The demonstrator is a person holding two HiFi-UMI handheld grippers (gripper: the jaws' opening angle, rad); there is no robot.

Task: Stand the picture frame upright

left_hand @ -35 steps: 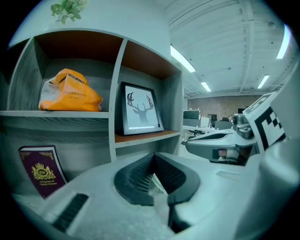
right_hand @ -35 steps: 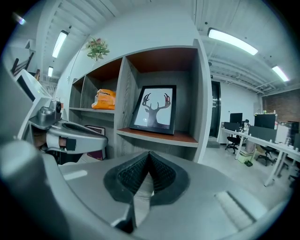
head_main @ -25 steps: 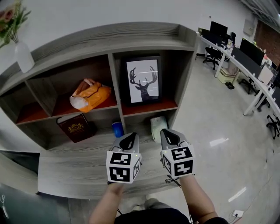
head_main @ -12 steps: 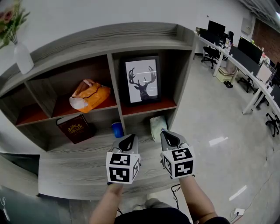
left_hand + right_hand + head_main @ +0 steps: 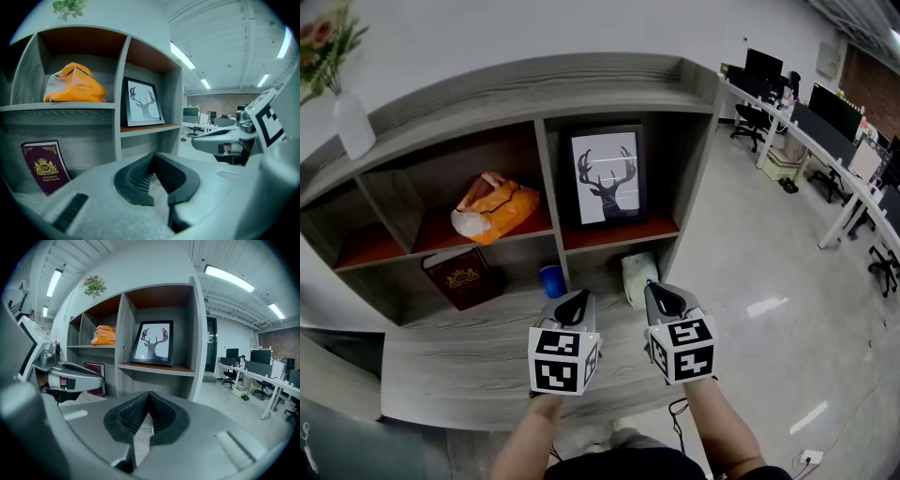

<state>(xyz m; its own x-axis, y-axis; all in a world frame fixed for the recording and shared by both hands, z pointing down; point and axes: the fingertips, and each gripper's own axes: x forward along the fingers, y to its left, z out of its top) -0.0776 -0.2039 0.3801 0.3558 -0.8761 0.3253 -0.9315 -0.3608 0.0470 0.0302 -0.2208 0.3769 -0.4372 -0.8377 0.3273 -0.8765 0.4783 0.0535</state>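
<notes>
A black picture frame [image 5: 604, 176] with a white deer-head print stands upright in the upper right cell of the grey shelf unit [image 5: 525, 82], leaning back against the rear wall. It also shows in the left gripper view as the frame [image 5: 143, 103] and in the right gripper view as the frame [image 5: 153, 343]. My left gripper [image 5: 573, 304] and right gripper [image 5: 660, 298] hover side by side over the low wooden ledge [image 5: 469, 366], well short of the frame. Both are shut with nothing between the pads.
An orange bag [image 5: 492, 205] lies in the upper middle cell. A dark red book [image 5: 465, 275], a blue cup [image 5: 551, 278] and a pale packet [image 5: 639, 276] stand in the lower cells. A white vase [image 5: 352, 122] sits on top. Office desks and chairs [image 5: 825, 131] stand at right.
The view has shifted very slightly; the grippers and the frame stay where they were.
</notes>
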